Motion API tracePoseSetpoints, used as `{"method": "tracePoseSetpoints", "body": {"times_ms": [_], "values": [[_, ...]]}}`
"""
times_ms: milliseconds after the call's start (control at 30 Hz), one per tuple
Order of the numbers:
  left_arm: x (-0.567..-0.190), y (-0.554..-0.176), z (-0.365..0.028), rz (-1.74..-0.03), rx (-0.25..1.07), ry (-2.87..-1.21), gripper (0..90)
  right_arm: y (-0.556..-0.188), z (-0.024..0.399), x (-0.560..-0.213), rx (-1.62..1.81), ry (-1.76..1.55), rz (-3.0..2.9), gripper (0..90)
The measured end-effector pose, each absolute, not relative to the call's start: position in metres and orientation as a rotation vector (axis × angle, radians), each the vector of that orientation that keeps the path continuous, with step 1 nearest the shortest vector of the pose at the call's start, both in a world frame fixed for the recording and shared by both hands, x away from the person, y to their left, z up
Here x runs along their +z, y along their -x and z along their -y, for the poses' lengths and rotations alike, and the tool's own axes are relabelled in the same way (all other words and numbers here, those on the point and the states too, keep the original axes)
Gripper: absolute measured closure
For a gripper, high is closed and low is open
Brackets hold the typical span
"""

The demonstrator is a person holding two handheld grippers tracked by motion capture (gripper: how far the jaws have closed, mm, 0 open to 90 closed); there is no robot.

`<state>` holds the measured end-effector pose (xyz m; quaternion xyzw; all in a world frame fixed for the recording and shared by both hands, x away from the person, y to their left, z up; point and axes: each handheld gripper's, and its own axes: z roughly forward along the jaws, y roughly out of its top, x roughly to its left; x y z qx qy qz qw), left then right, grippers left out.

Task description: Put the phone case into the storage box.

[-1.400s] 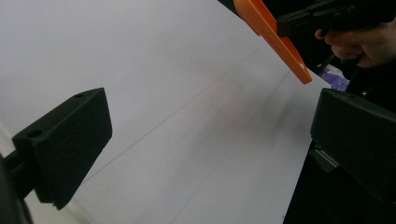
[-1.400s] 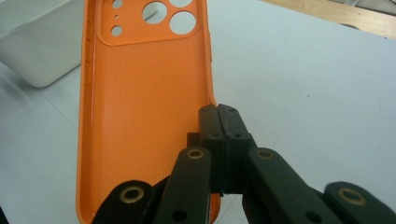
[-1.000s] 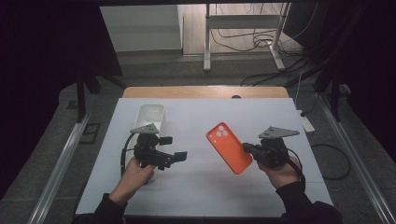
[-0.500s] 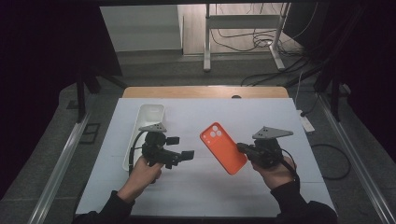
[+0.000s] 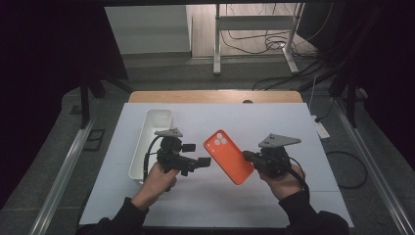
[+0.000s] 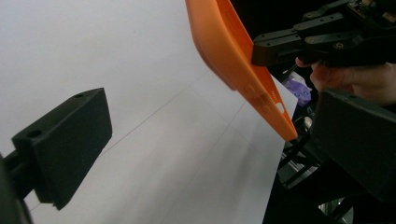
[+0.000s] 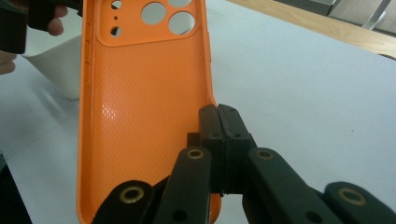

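Right tongs (image 7: 218, 140) pinch the side edge of an orange phone case (image 5: 228, 156) above the table (image 5: 293, 122); left tongs (image 6: 205, 149) gape open just beside it.

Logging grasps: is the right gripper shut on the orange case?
Shut: the right gripper has its jaws pressed together on the orange phone case edge.

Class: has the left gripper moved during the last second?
Yes. In the high view the left gripper has moved right, away from the white bin and toward the orange case.
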<state>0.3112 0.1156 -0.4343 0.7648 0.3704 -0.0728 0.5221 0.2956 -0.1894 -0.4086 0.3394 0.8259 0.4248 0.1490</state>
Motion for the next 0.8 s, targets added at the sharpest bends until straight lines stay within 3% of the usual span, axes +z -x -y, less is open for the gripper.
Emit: {"method": "tracePoseSetpoints", "body": {"times_ms": [800], "values": [[-0.438,-0.324,-0.1,-0.878,-0.252,-1.814,0.0,-0.287,0.172,-0.408,1.243,-0.922,-2.397,89.4]]}}
